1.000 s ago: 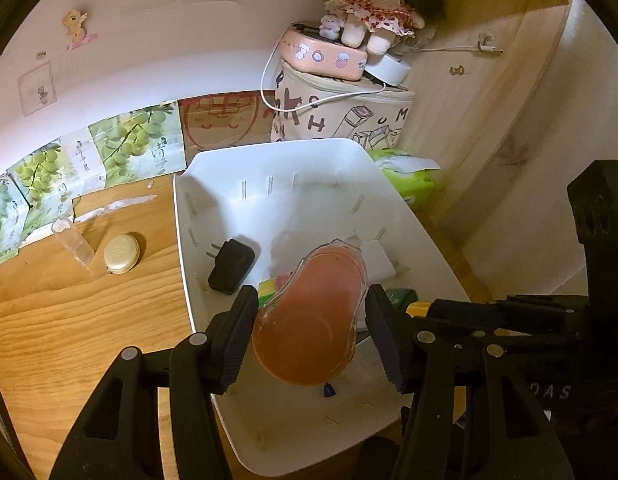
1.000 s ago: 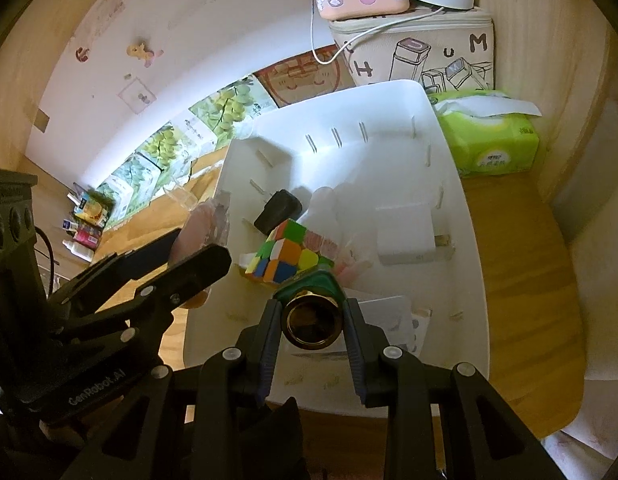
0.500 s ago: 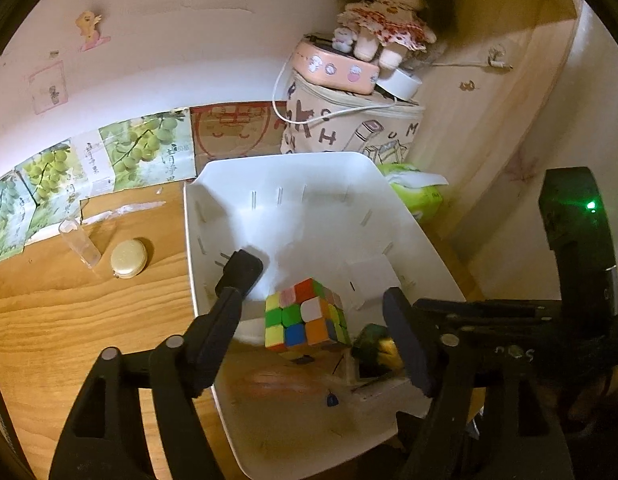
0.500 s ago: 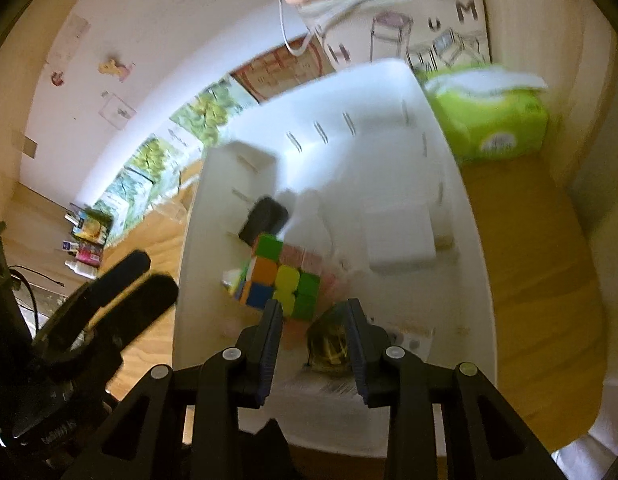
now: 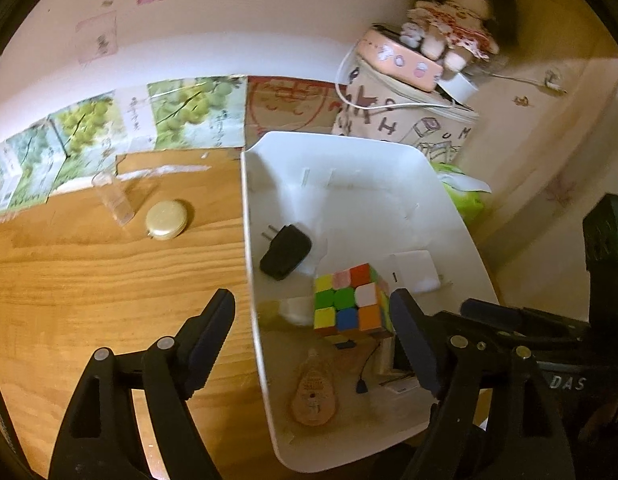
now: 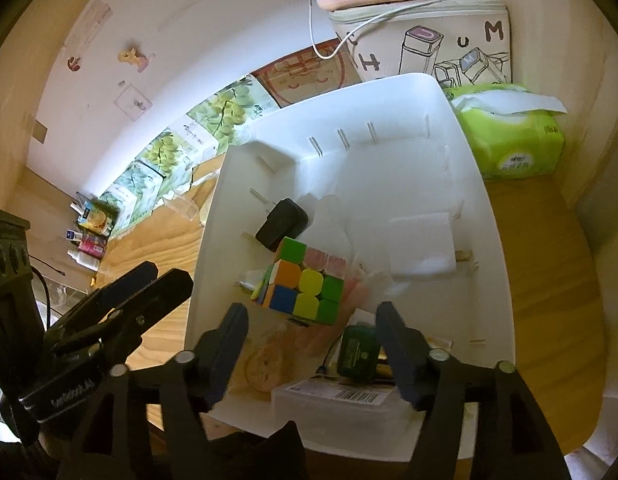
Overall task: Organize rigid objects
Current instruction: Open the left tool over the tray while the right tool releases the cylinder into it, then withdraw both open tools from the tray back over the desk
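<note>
A white bin (image 5: 249,264) (image 6: 497,264) holds a colour cube (image 5: 349,304) (image 6: 305,280), a black plug charger (image 5: 285,252) (image 6: 281,226), a white adapter (image 6: 423,244) and a flat pinkish item (image 5: 313,392) (image 6: 269,360) lying on its floor. My left gripper (image 5: 313,332) straddles the bin's left wall, jaws opening, nothing between them. My right gripper (image 6: 313,344) hangs over the bin's near end, jaws opening. A green bottle (image 6: 359,352) lies loose in the bin beside its right finger. The left gripper (image 6: 169,276) also shows in the right wrist view.
A gold round compact (image 5: 167,220) and a small clear cup (image 5: 113,200) sit on the wooden table left of the bin. Behind the bin stand a lettered bag (image 6: 429,44) with a pink case and a doll (image 5: 457,28). A green tissue pack (image 6: 509,136) lies right.
The left gripper let go of the pinkish item, which now lies in the bin, and shifted left. The right gripper opened off the green bottle, which now rests in the bin.
</note>
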`<state>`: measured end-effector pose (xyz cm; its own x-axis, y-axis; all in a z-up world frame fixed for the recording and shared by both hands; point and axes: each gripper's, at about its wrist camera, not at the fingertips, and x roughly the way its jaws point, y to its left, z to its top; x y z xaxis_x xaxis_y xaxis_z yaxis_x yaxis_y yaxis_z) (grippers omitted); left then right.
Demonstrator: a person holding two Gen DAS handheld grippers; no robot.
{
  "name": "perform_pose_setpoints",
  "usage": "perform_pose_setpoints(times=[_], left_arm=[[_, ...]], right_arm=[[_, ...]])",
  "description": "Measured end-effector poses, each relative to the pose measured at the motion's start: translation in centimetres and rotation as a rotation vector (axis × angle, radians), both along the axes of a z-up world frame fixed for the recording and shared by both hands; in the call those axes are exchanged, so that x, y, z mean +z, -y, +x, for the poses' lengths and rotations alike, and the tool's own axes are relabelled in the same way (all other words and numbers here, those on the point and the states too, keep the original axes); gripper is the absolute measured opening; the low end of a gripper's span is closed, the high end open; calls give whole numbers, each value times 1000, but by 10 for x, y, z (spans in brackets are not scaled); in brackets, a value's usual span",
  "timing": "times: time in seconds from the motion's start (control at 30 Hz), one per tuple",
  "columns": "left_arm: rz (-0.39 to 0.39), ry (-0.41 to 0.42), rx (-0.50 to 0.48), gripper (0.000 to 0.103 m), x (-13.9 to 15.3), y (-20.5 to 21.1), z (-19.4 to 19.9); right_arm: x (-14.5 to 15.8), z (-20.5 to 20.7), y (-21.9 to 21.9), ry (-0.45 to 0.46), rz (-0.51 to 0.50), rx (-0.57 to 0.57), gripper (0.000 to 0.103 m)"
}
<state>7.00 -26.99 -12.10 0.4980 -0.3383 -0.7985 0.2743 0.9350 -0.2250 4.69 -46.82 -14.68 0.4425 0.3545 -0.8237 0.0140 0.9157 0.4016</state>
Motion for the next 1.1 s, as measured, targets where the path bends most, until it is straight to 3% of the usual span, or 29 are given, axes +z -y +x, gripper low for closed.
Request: perform_pose_setpoints(times=[0.4,1.1], left_arm=[[13,-20,47,82,-2,-44,-5],[100,-5,112,82,11,-191,-2]], right_arm=[[8,-6,-33,34,-7,-30,72],[29,-5,-175,139,-4,-66,72]])
